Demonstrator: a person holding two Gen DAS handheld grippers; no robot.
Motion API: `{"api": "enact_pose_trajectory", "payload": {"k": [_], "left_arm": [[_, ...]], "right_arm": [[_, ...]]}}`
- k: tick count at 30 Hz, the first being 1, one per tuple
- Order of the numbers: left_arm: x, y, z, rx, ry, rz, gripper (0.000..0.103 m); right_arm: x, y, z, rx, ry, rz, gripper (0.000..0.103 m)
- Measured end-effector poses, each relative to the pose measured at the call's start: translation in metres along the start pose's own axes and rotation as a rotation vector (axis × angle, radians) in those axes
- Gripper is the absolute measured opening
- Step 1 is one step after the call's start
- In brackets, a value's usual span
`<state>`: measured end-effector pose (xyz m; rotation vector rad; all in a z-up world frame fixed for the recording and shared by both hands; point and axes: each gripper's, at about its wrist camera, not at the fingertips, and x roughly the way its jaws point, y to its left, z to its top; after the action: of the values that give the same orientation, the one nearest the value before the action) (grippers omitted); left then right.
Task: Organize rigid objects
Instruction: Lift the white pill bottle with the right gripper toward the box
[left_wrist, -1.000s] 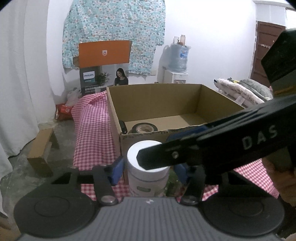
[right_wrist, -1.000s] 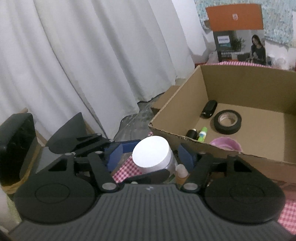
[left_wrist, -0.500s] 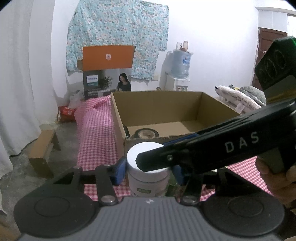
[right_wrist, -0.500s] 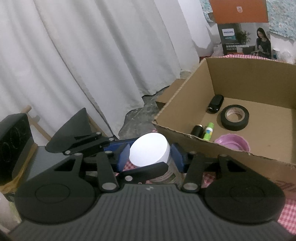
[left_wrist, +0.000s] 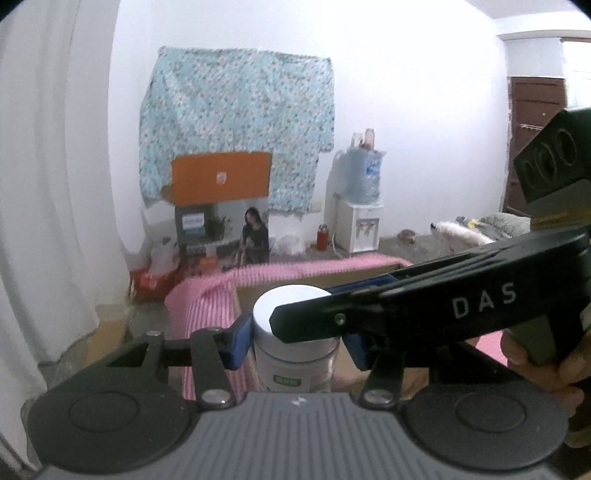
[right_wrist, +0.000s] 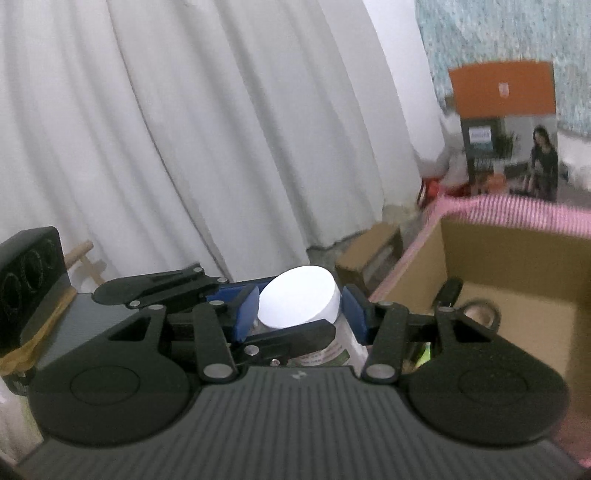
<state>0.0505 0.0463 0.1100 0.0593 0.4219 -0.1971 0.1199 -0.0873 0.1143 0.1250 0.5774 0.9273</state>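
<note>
A white-lidded jar (left_wrist: 295, 343) with a green label sits between the blue pads of both grippers. My left gripper (left_wrist: 295, 341) is shut on the jar's body, and my right gripper (right_wrist: 301, 310) is shut on it from another side; the jar also shows in the right wrist view (right_wrist: 301, 301). The jar is held up in the air, tilted a little. The right gripper's black finger (left_wrist: 406, 314) crosses in front of the lid in the left wrist view. The cardboard box (right_wrist: 517, 295) lies to the right and below, with a black tape roll (right_wrist: 480, 314) inside.
A pink checked cloth (left_wrist: 207, 299) covers the table under the box. White curtains (right_wrist: 184, 129) hang on the left. A small cardboard box (right_wrist: 373, 247) stands on the floor. A water dispenser (left_wrist: 358, 218) stands at the far wall.
Both grippers have risen with the jar and the views have tilted up. The box has dropped lower in both views, and its inside is now mostly out of the left wrist view.
</note>
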Motion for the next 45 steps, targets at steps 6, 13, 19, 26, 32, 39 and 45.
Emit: {"api": "enact_pose_trajectory", "payload": {"k": [6,13,19,26,32,39,45], "left_arm": [[0.045,-0.010,0.041,-0.005,0.021,-0.065,0.053],[0.131,-0.024,0.064,0.005,0.116,-0.114,0.053],[0.208,-0.024,0.063,-0.019,0.248,-0.140,0.053],[0.267,-0.024,0.055,-0.032,0.364,-0.142,0.053],[0.292,-0.027,0.049,-0.021,0.418,-0.127,0.053],[0.304,-0.025,0.041,-0.003,0.462,-0.113,0.053],[0.298,-0.025,0.046,-0.013,0.463,-0.114,0.062]], "right_arm": [[-0.012,-0.035,0.041,0.016,-0.046,-0.052,0.050],[0.004,-0.118,0.070,0.145,-0.008,-0.114,0.050],[0.029,-0.180,0.066,0.209,0.056,-0.171,0.050],[0.063,-0.232,0.054,0.257,0.131,-0.201,0.049],[0.088,-0.258,0.050,0.284,0.174,-0.202,0.049],[0.106,-0.272,0.043,0.310,0.198,-0.180,0.050],[0.107,-0.271,0.044,0.321,0.201,-0.170,0.052]]}}
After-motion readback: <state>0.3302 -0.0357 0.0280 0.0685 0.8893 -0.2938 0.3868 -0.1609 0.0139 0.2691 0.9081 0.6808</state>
